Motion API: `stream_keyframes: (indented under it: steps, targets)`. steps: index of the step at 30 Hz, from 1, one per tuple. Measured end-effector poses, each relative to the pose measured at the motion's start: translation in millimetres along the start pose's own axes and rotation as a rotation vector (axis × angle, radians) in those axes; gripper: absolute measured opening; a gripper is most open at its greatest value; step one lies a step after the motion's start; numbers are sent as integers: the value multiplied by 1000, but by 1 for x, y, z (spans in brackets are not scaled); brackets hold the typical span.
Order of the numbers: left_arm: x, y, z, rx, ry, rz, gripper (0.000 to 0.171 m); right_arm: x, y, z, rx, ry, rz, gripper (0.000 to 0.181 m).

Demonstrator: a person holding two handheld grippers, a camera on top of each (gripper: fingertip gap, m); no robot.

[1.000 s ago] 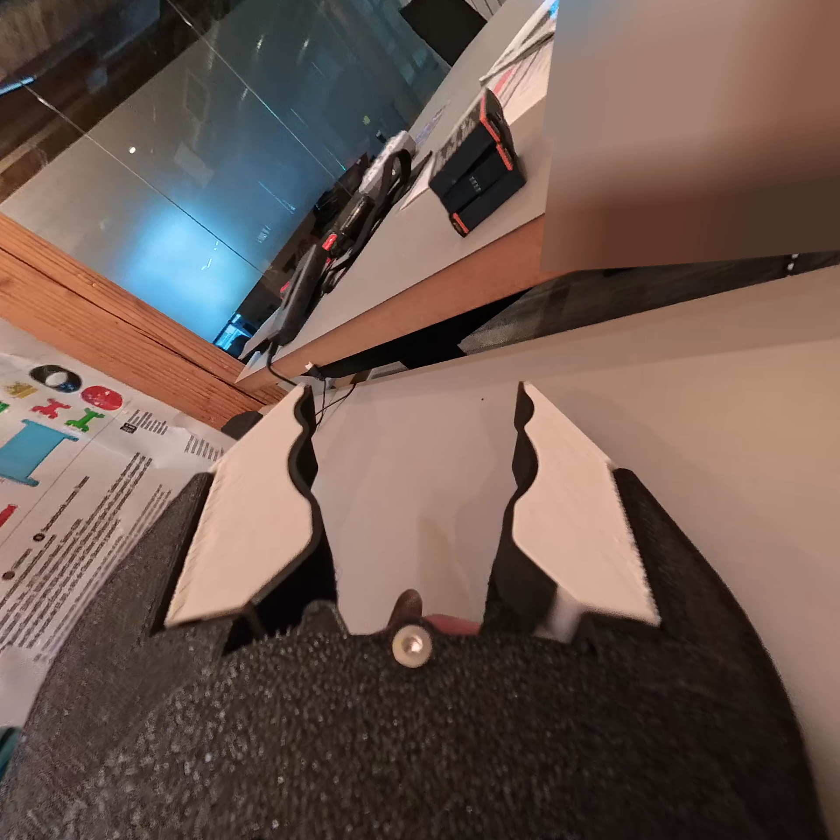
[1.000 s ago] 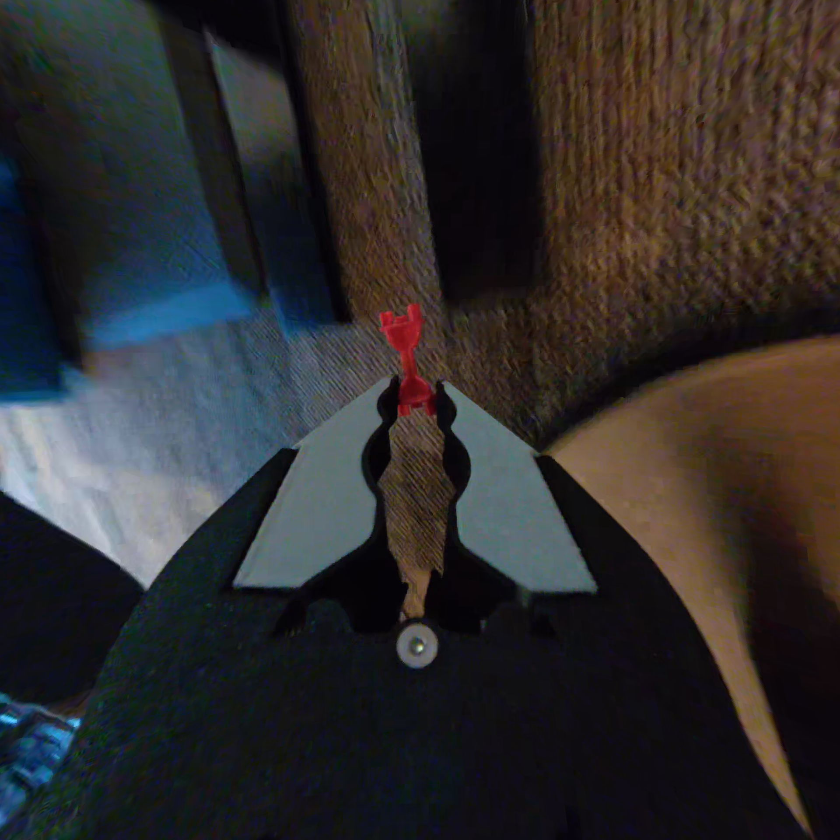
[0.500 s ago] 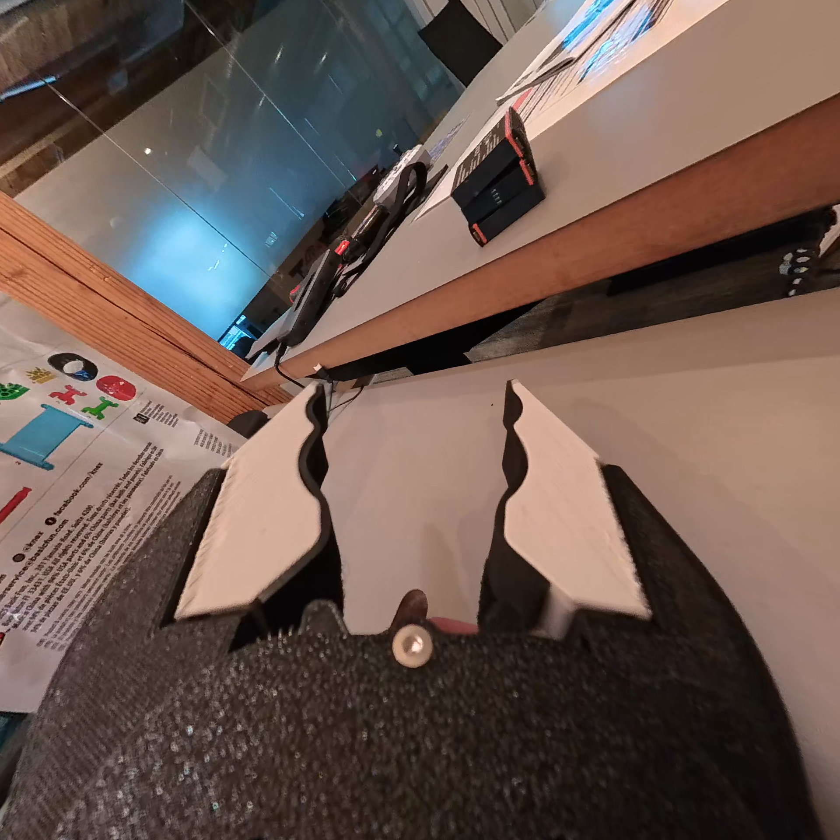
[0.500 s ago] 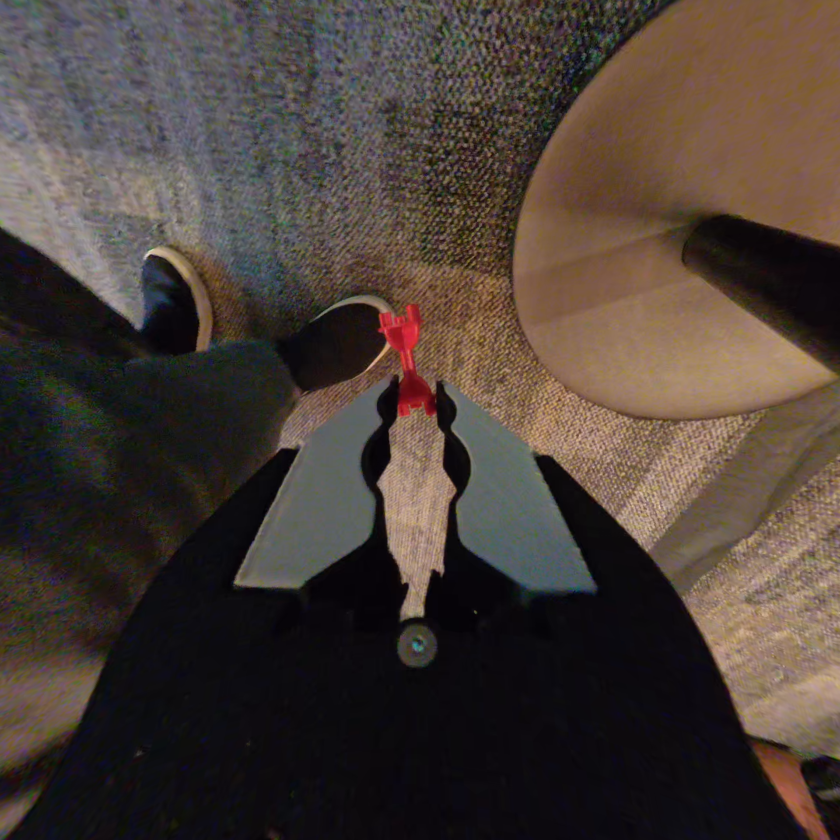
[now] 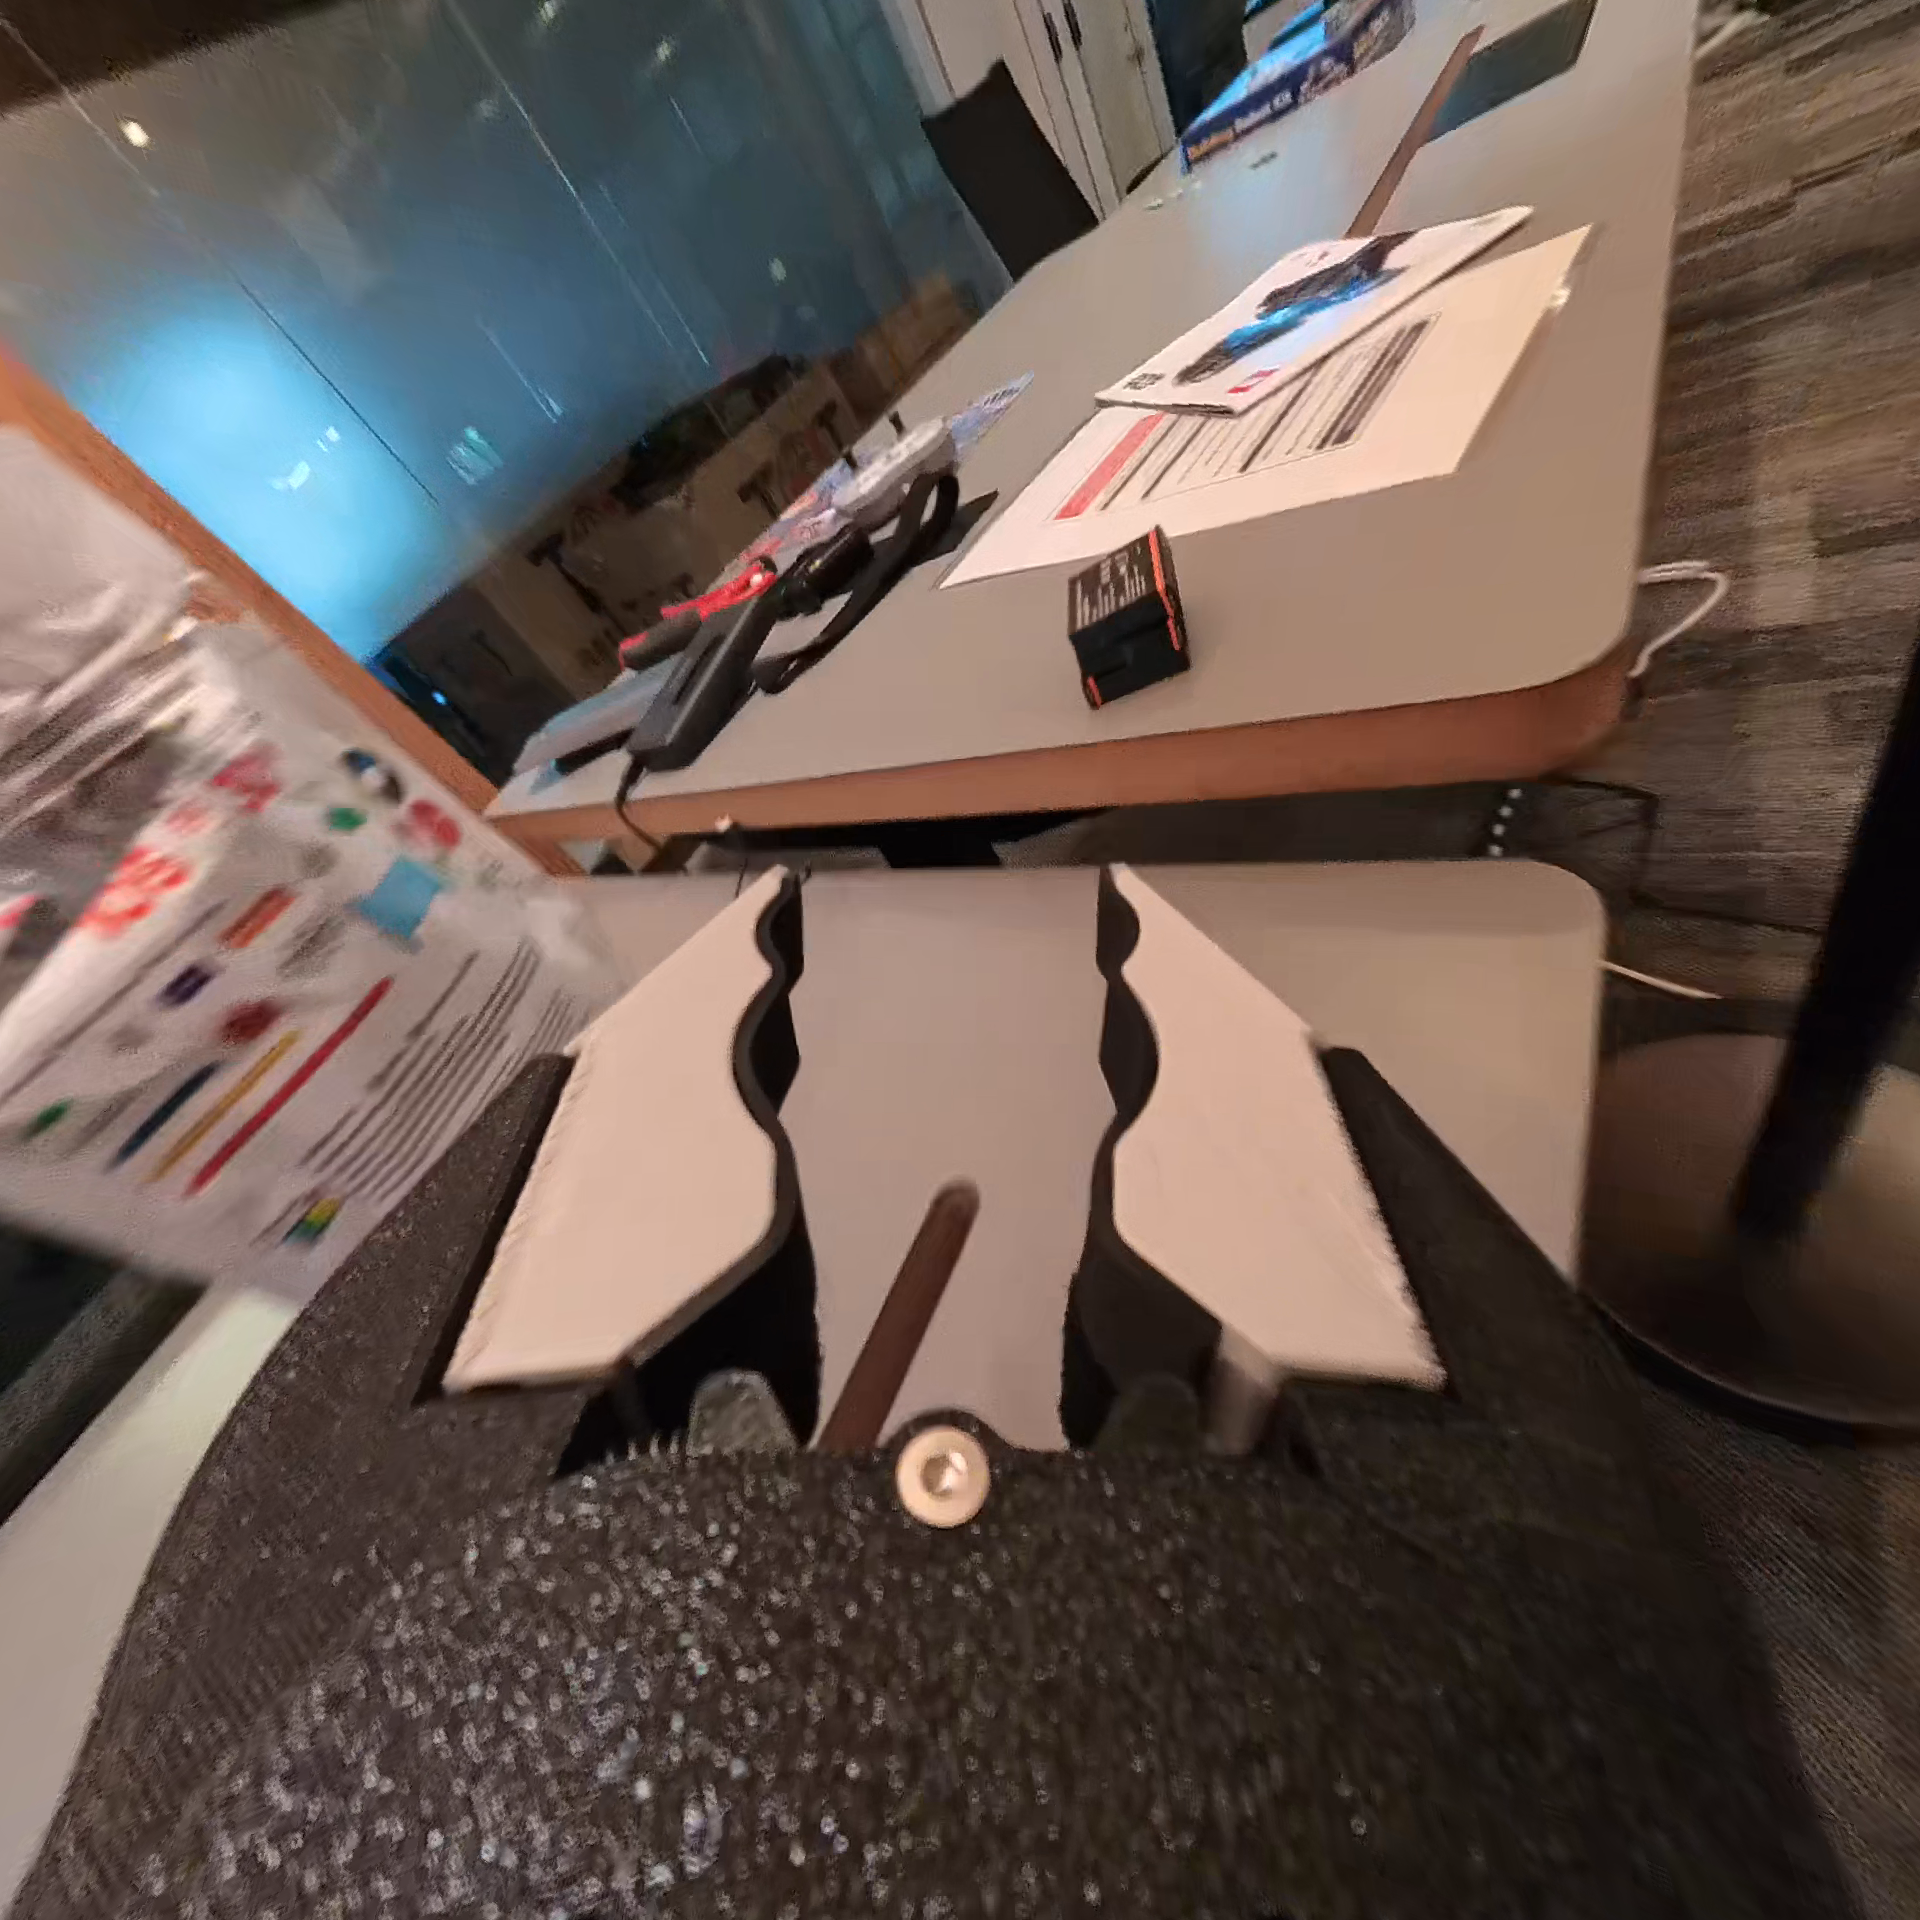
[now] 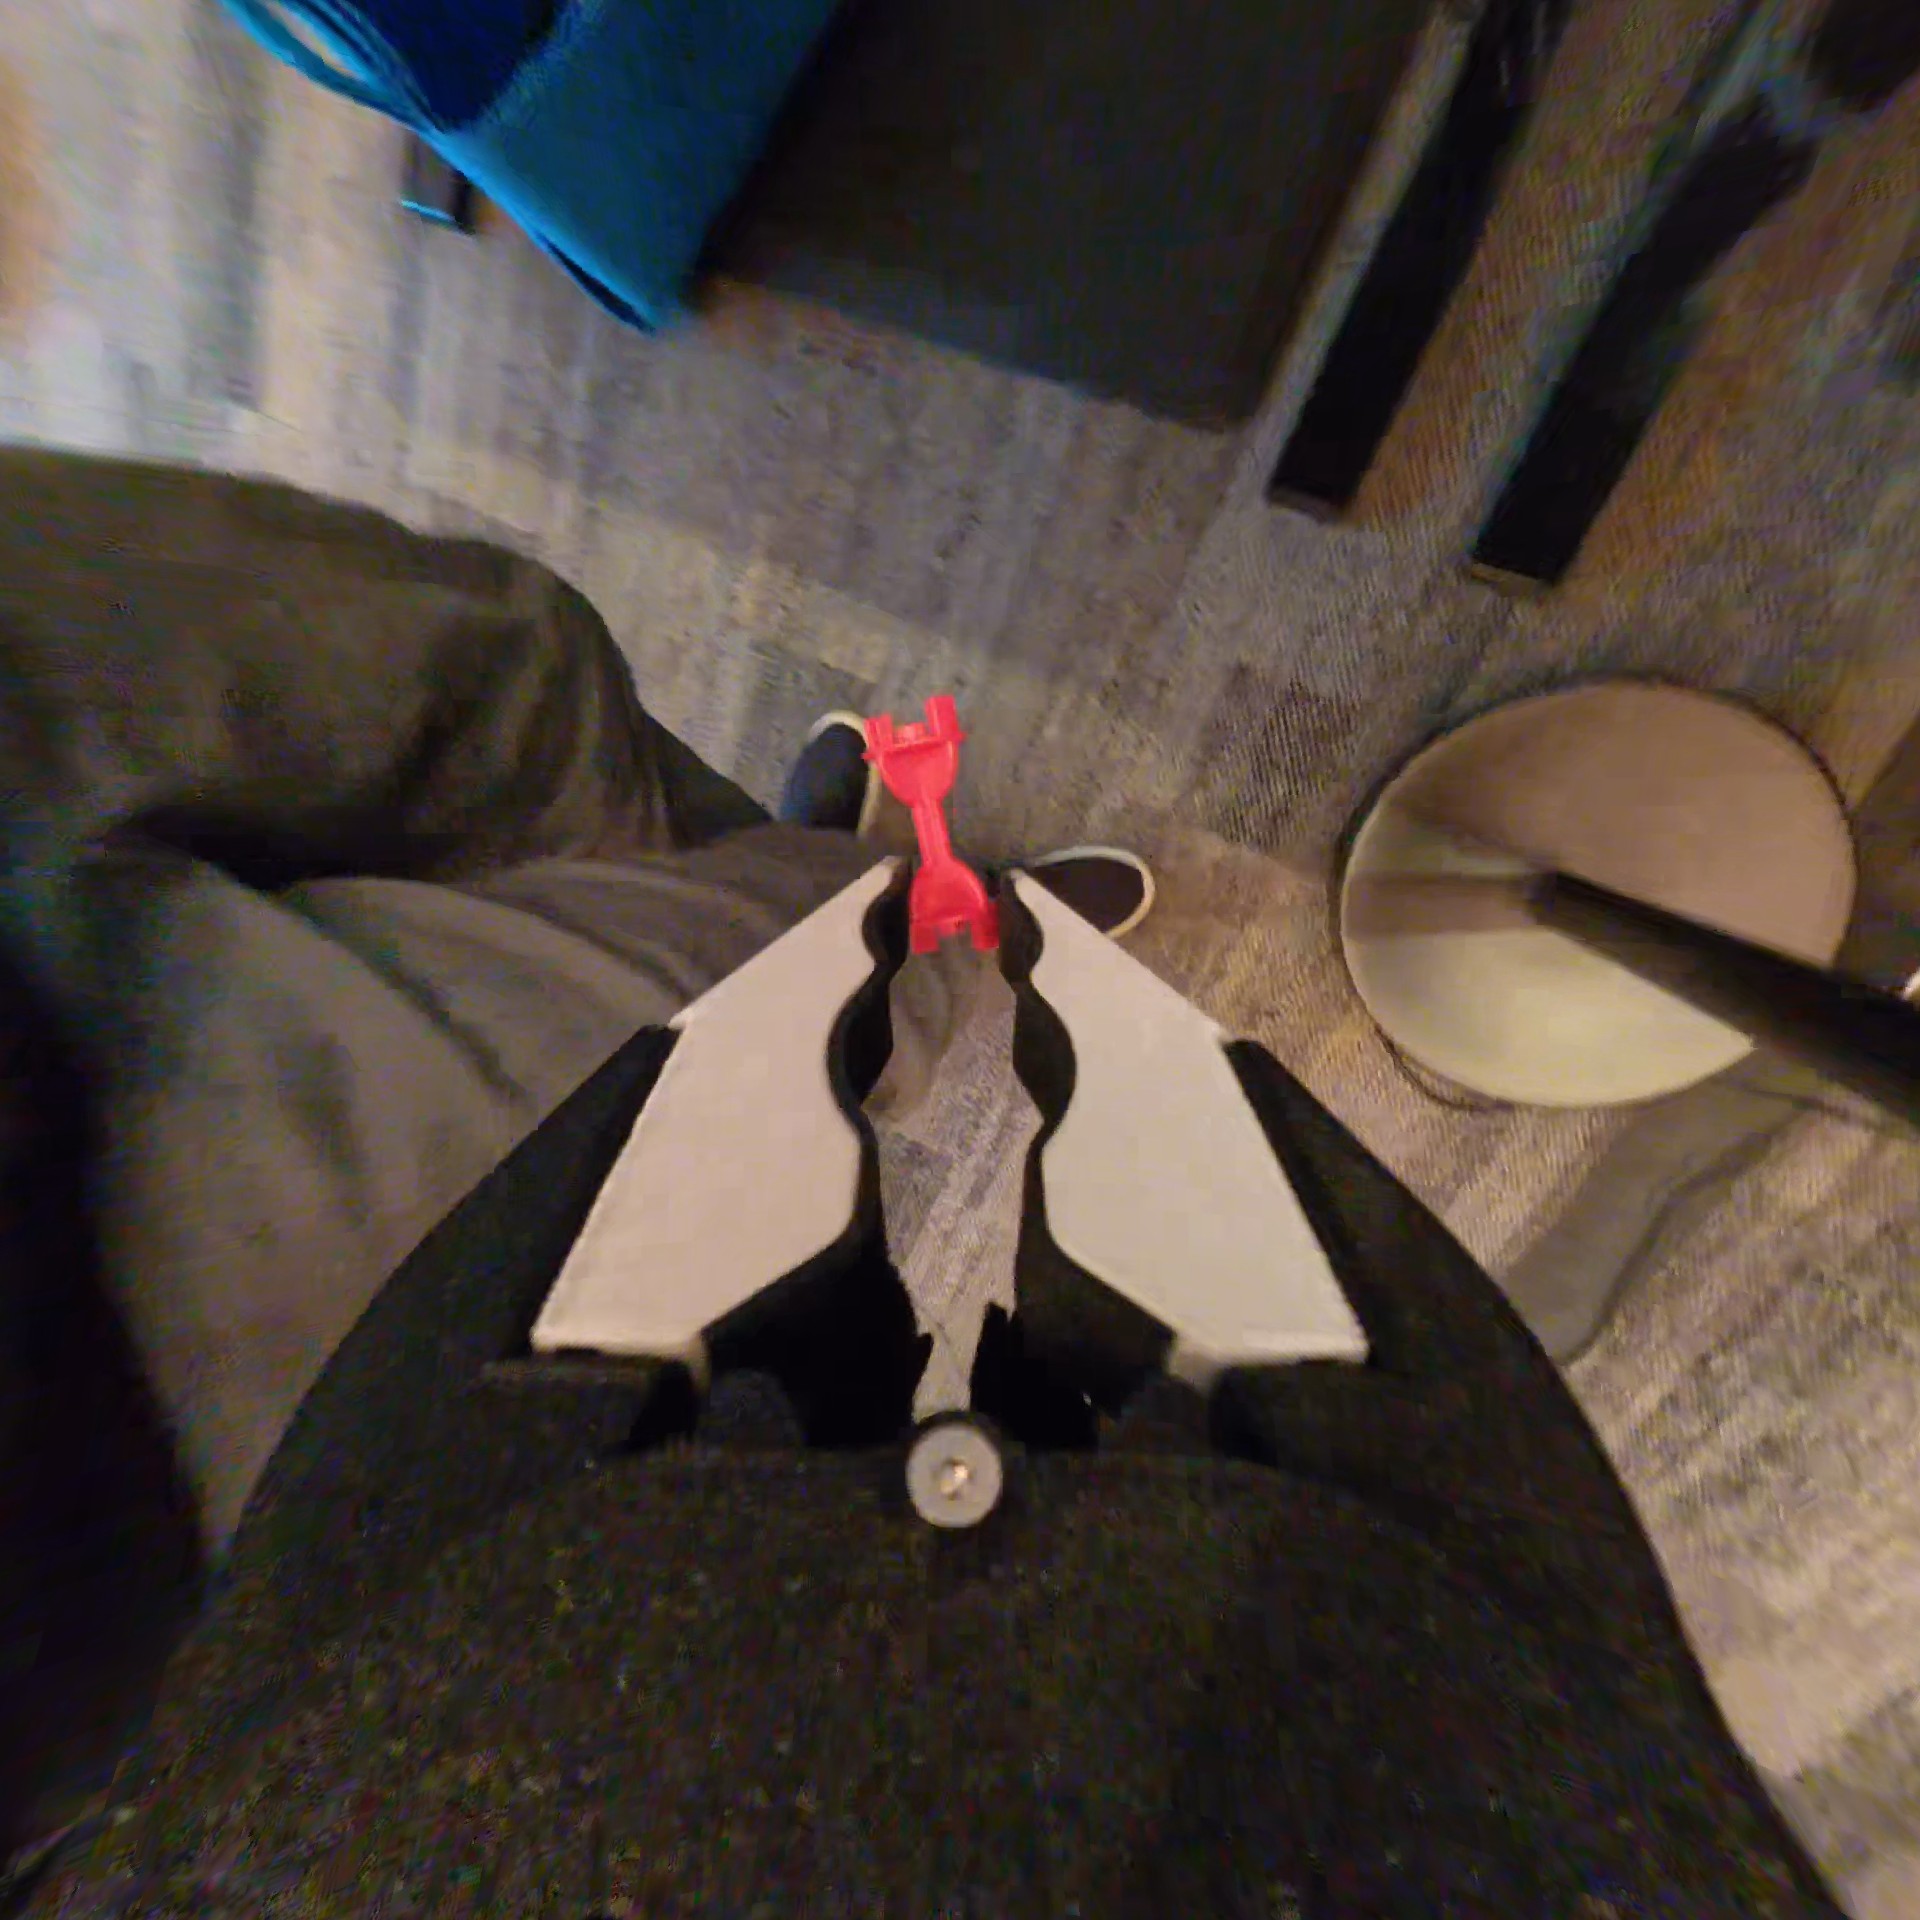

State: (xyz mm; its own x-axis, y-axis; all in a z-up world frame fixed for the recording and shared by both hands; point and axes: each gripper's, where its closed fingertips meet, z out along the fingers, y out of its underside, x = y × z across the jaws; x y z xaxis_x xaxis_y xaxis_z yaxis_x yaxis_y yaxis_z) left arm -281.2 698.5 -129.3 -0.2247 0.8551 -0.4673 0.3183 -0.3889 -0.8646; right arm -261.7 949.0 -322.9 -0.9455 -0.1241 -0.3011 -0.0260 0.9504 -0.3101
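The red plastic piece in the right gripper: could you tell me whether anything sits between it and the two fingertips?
Nothing visible does. The right gripper pinches the red plastic piece directly at its lower end; the rest sticks out beyond the tips over the carpet.

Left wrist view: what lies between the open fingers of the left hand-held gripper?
Only bare white tabletop beneath the left hand-held gripper, plus a thin dark rod lying near the base of the fingers. Nothing is gripped.

Near bench [image 5: 1351, 935], pale top, lower centre: printed sheet [image 5: 260, 1039] at left, blurred. Far bench [image 5: 1403, 644], upper right: black box with orange trim [image 5: 1127, 618], papers [image 5: 1299, 416], black cables and devices [image 5: 769, 623]. Carpet floor [image 6: 1143, 623]: round stand base [image 6: 1590, 894], two shoes [image 6: 1091, 883].
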Motion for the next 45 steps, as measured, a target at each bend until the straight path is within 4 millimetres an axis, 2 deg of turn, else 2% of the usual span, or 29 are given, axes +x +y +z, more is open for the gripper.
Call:
stream_keyframes:
  steps: [3, 7, 9, 11, 14, 17, 20, 22, 27, 29, 34, 37, 39, 40, 43, 44, 45]
  targets:
    - [-14, 10, -74, -93, 48, -46, 56, -44, -67, -43, 89, -23, -92, 14]
    - [-31, 47, -174, -243, 26, -71, 61, -91, -186, -97, 268, -65, -212, 14]
    - [-39, 67, -215, -311, -4, -102, 62, -100, -247, -123, 340, -28, -302, 14]
    - [-45, 84, -245, -365, -30, -130, 62, -95, -303, -145, 371, 72, -438, 14]
    - [-52, 112, -274, -445, -78, -163, 62, -80, -379, -168, 367, 252, -681, 14]
    - [-54, 137, -284, -518, -117, -200, 62, -57, -439, -179, 317, 426, -946, 15]
    - [-57, 152, -283, -571, -172, -238, 62, -30, -487, -174, 243, 531, -1150, 15]
    - [-61, 157, -280, -609, -221, -277, 62, -16, -510, -162, 177, 556, -1267, 15]
    - [-59, 160, -259, -651, -285, -370, 64, 12, -550, -128, 50, 646, -1529, 15]
    - [-56, 166, -250, -677, -299, -399, 66, 20, -550, -117, -14, 632, -1602, 18]
    - [-53, 164, -235, -692, -322, -476, 67, 17, -555, -116, -3, 576, -1627, 36]
    - [-55, 167, -237, -714, -345, -487, 70, 14, -550, -129, -1, 547, -1621, 40]
    - [-61, 169, -242, -727, -384, -506, 71, 1, -540, -149, 26, 474, -1582, 38]
    - [-63, 171, -245, -733, -405, -522, 72, -13, -528, -159, 41, 375, -1555, 38]
    - [-62, 180, -254, -756, -441, -563, 73, -93, -461, -179, 105, -163, -1487, 34]
    - [-62, 182, -256, -758, -450, -565, 73, -116, -440, -175, 105, -284, -1471, 35]
    - [-62, 184, -257, -759, -455, -568, 73, -133, -421, -164, 87, -358, -1449, 38]
